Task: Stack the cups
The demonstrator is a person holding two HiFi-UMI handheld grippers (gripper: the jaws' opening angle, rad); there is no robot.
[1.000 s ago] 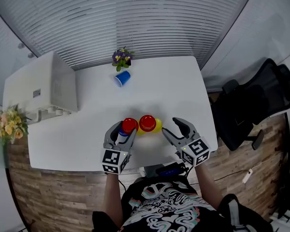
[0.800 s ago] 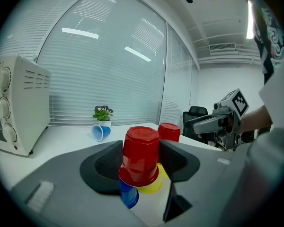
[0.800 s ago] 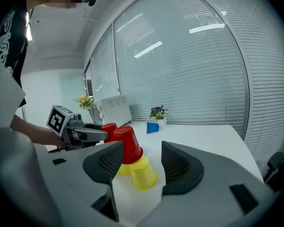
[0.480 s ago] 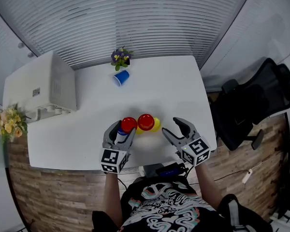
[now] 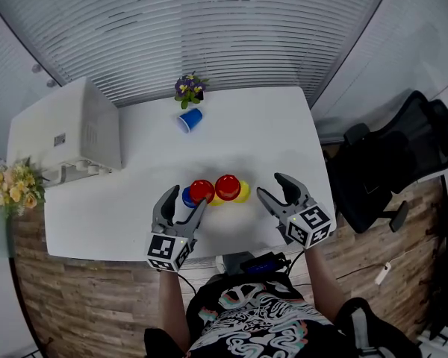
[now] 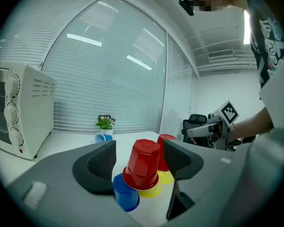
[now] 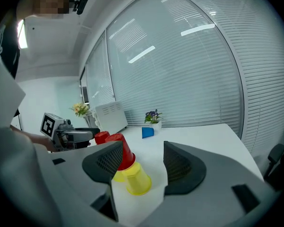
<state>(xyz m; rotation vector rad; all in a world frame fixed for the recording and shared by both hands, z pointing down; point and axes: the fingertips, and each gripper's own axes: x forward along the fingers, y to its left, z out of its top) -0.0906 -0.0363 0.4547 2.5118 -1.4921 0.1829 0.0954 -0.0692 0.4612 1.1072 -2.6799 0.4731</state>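
Cups (image 5: 216, 191) bunch at lower centre of the white table (image 5: 269, 125). Left gripper (image 5: 181, 203), lower left, has just been opening its jaws. They stand wide around a red cup (image 6: 143, 163) perched on a blue cup (image 6: 125, 196), pads clear of both. Right gripper (image 5: 272, 186), lower right, gapes empty near a yellow cup (image 7: 138, 178). A lying blue cup (image 5: 188, 119) rests at upper centre.

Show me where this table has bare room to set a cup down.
Free: the table is bare midway between the tipped blue cup and the cup cluster, and along its right side out to the edge. Crowded: the near edge around the cup cluster, and the far edge by the flower pot.
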